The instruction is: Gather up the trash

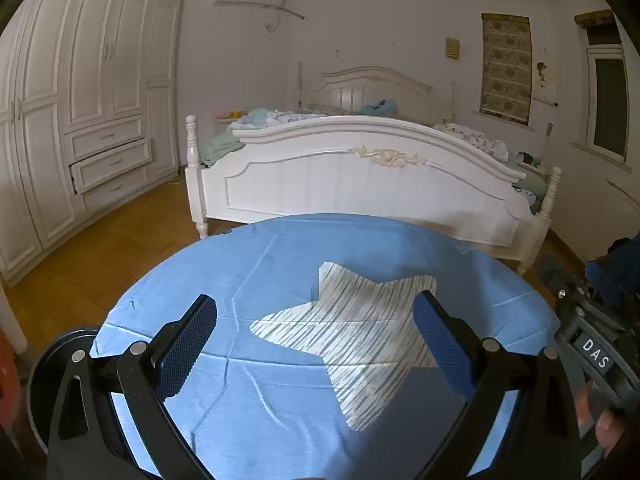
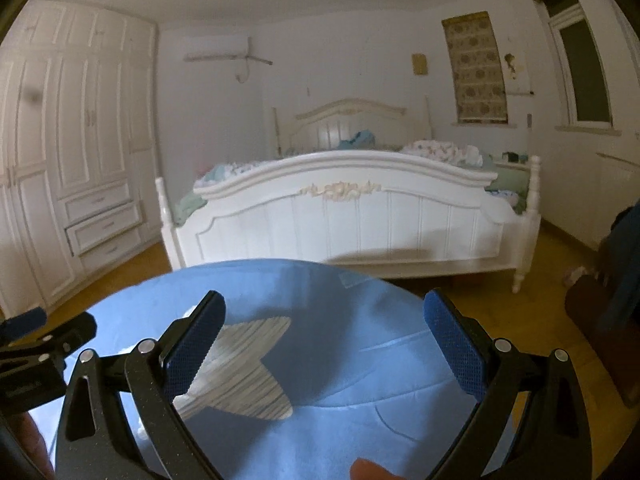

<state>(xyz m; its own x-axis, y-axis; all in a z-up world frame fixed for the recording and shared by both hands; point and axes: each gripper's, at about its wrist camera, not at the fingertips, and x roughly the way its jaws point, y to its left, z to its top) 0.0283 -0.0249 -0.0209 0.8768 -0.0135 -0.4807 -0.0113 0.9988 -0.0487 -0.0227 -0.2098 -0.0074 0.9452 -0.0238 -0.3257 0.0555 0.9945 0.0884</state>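
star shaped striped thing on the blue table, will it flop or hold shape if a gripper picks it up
The star-shaped striped piece lies flat against the blue tablecloth with no visible thickness, so it is probably thin, light and likely to bend. Lying so flat, its edge may be hard to pinch, and a push might slide it or wrinkle the cloth.

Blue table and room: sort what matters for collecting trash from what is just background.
Job:
star-shaped striped piece on the blue tablecloth
left gripper, open
right gripper, open

Lying about:
bed with heaped clothes
wardrobe
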